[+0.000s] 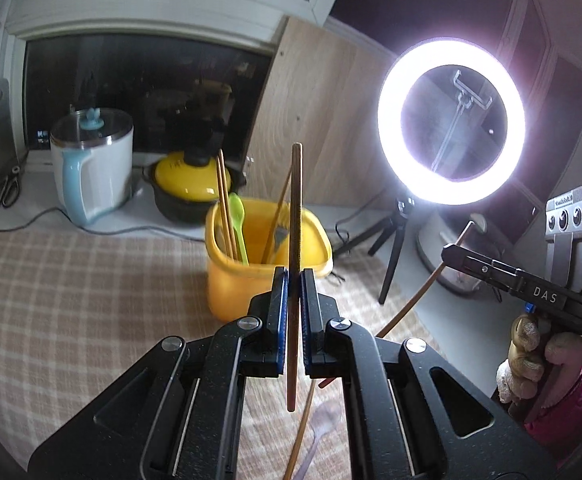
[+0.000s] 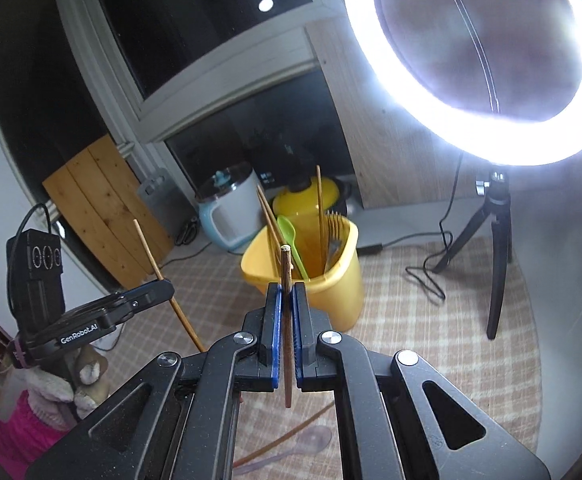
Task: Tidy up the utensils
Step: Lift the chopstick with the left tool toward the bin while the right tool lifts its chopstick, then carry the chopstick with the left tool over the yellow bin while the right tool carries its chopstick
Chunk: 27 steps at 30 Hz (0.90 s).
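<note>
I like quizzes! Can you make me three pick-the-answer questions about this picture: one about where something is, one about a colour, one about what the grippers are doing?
1. Where is the green spoon?
A. in the tub
B. on the cloth
C. in the kettle

2. What colour is the tub?
A. blue
B. yellow
C. red

3. What is each gripper doing?
A. hanging open
B. squeezing a fork
C. shut on a chopstick

Answers:
1 A: the green spoon stands inside the tub.
2 B: its walls are yellow.
3 C: the left gripper pinches one chopstick and the right gripper pinches another chopstick.
</note>
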### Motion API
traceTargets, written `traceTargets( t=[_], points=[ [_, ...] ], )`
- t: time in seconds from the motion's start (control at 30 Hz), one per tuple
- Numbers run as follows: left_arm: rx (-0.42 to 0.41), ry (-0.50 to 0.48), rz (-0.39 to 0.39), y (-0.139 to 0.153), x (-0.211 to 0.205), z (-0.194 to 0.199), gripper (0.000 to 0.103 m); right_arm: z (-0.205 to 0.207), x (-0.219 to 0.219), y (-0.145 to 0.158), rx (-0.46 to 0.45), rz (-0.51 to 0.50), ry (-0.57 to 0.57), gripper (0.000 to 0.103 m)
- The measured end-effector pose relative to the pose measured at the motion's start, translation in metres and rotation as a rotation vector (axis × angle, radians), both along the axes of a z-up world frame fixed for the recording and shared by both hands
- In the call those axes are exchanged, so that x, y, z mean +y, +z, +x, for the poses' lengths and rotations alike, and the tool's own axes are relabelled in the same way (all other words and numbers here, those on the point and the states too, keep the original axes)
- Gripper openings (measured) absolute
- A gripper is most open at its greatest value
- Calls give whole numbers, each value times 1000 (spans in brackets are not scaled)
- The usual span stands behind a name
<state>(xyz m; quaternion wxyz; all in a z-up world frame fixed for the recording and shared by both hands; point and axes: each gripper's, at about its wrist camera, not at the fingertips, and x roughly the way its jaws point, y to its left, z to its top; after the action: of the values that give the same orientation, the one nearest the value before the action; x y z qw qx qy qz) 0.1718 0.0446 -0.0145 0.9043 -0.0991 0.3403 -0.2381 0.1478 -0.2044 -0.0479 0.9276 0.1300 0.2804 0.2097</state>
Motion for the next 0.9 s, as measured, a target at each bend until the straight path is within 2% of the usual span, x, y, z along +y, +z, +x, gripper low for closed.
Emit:
traceTargets(
  t=[0.43,0.9],
  points=[
    [-98,60,-41,35,15,28,4,14,-9,38,-109,7,-43,4],
    [-181,128,-33,56,20,62,4,29,-2,71,-209,-4,-72,4]
  ],
)
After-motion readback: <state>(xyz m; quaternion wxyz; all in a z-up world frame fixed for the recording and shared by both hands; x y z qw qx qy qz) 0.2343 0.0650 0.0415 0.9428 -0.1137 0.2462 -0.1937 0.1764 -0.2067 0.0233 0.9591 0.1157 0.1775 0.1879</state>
